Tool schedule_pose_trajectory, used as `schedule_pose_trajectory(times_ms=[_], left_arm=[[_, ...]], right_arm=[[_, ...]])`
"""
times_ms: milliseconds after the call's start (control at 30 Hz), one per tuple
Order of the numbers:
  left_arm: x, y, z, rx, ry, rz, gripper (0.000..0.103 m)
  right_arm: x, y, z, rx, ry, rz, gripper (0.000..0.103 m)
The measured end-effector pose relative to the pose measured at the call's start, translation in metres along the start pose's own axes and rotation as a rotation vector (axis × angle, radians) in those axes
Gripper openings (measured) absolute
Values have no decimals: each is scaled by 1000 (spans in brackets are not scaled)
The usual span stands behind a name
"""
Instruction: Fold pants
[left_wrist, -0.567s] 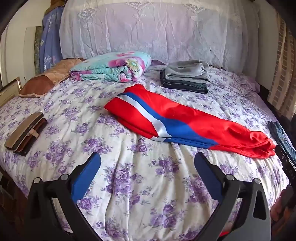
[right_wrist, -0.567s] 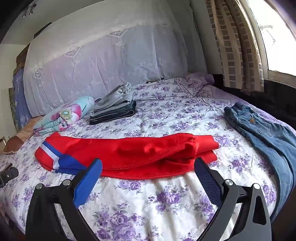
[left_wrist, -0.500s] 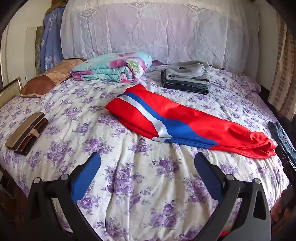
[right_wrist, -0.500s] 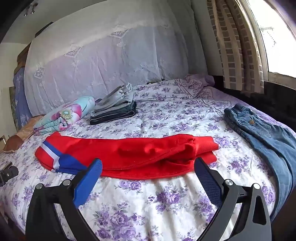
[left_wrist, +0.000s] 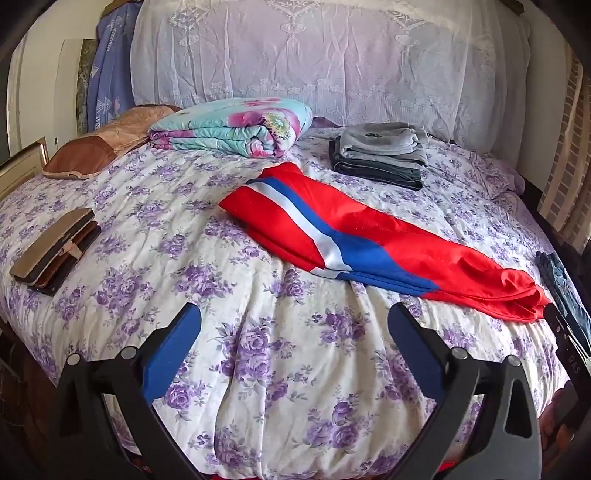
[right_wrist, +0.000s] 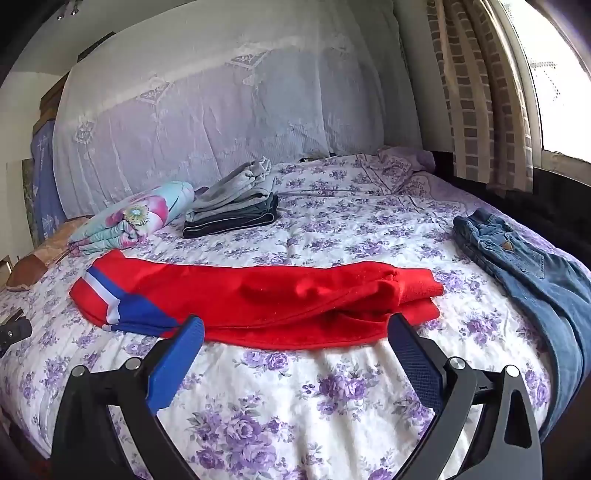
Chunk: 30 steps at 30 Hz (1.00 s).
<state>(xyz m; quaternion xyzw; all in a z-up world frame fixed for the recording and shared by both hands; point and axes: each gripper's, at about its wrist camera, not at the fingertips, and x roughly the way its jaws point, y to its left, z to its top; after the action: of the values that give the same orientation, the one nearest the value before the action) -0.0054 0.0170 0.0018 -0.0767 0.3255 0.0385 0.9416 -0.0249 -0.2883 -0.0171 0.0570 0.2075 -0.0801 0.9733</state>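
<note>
Both tools (left_wrist: 294, 325) (right_wrist: 295, 334) spread wide above floral bed (left_wrist: 258, 350), red pants (right_wrist: 266, 299) flat, perhaps half-folded.

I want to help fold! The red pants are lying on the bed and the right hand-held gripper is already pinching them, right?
Not quite. The red pants do lie on the bed, but the right hand-held gripper isn't pinching them. The right wrist view shows its jaws wide open, just in front of the pants' near edge, holding nothing.

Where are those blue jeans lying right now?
In the right wrist view, the blue jeans hang over the bed's right edge, just right of the red track pants.
</note>
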Motion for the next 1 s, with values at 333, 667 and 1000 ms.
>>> schedule_pose_trajectory(times_ms=[333,667,1000], left_arm=[[2,0,-4,-7,0,2,99],[2,1,-6,-11,3,-3,99],[1,1,-6,-14,3,-3,99]], right_arm=[[1,0,-1,-1,1,0,100],[2,-1,-2,-2,4,-1,100],[2,-1,-2,-1,5,-1,100]])
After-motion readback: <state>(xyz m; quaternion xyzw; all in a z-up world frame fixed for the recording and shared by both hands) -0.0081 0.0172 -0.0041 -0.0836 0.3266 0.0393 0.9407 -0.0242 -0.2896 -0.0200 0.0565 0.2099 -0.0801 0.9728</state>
